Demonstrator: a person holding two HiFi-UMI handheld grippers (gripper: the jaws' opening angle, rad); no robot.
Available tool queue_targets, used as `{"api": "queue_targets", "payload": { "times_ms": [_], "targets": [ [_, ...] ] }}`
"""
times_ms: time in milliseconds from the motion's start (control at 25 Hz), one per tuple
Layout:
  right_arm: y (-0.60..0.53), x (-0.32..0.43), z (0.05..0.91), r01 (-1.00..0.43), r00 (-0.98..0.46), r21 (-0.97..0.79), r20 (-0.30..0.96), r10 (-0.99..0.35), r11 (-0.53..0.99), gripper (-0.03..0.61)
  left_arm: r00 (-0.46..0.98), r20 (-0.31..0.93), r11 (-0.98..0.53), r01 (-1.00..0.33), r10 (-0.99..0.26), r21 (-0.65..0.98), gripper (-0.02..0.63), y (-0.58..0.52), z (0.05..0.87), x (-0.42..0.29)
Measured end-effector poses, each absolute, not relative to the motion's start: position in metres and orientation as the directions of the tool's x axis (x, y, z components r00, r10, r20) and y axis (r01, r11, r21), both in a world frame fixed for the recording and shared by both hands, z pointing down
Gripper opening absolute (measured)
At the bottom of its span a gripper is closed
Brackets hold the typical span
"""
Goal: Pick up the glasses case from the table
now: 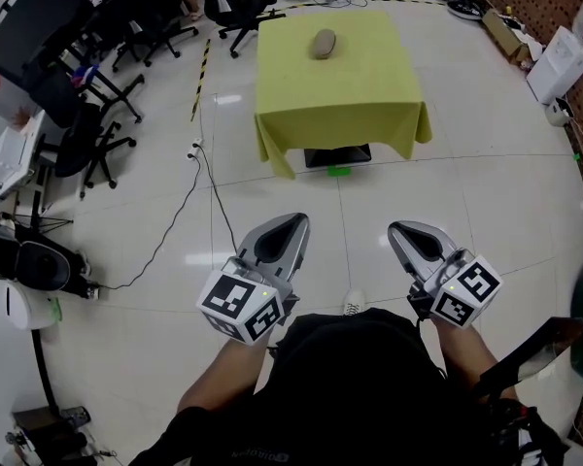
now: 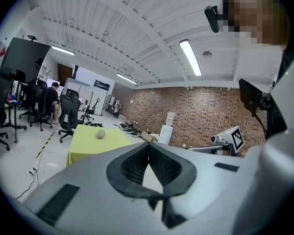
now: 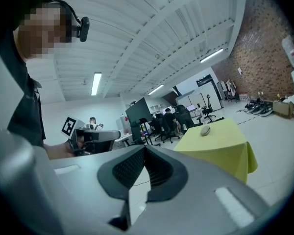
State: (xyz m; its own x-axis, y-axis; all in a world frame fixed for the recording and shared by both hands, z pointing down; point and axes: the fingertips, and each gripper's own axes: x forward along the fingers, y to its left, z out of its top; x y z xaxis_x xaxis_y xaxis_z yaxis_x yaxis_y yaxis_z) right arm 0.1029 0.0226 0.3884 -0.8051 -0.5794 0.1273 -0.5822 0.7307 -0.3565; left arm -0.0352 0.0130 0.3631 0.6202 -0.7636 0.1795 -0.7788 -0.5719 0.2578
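Found ribbed dark pads [image 2: 132, 165] of L gripper [image 2: 148, 145] pressed shut tip to tip, nothing btwn. Found R gripper [image 3: 144, 148] the same: tips met at a point, empty.

Located glasses case [image 1: 324, 44] well apart from both sets of fingers, far ahead across the floor, on the table [image 1: 350, 100], twd its far side & a little left of centre in head view. Saw it upper left of the L tips in left gripper view, upper right of the R tips in right gripper view. Touched by neither.

Noted gripper shells as smooth pale-grey plastic, teardrop in outline, w/ dark rubbery lining round the pads. Carried marker cubes [image 1: 241, 306] at the rear: white faces, black square patterns.

Noted table as square, draped in yellow-green cloth, corners hanging in soft folds. Showed floor [image 1: 369, 212] as glossy pale tile w/ a thin dark cable [image 1: 175, 223] trailing over it. Showed black office chairs [image 1: 87, 134] at left, brick wall [image 2: 201, 116] at right.

Read the case as small, oval, pebble-rounded, matte grey-brown. Lay flat & alone on the cloth, long axis pointing roughly away. Couldn't make out seam or hinge at this range.
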Motion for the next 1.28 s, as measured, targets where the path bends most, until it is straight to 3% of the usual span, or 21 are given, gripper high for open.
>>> {"api": "queue_targets", "payload": {
  "times_ms": [560, 1280],
  "targets": [
    [-0.007, 0.145, 0.391, -0.549, -0.825, -0.363, 0.092, -0.558, 0.752, 0.002, 0.558, 0.189, -0.520, -0.827, -0.808, 0.215, 0.008, -0.012, 0.357, -0.008],
    [-0.019, 0.148, 0.404, -0.551, -0.824, -0.376, 0.102, -0.557, 0.745, 0.002, 0.543, 0.188, -0.503, -0.835, -0.818, 0.222, 0.006, -0.026, 0.367, -0.010]
  ]
}}
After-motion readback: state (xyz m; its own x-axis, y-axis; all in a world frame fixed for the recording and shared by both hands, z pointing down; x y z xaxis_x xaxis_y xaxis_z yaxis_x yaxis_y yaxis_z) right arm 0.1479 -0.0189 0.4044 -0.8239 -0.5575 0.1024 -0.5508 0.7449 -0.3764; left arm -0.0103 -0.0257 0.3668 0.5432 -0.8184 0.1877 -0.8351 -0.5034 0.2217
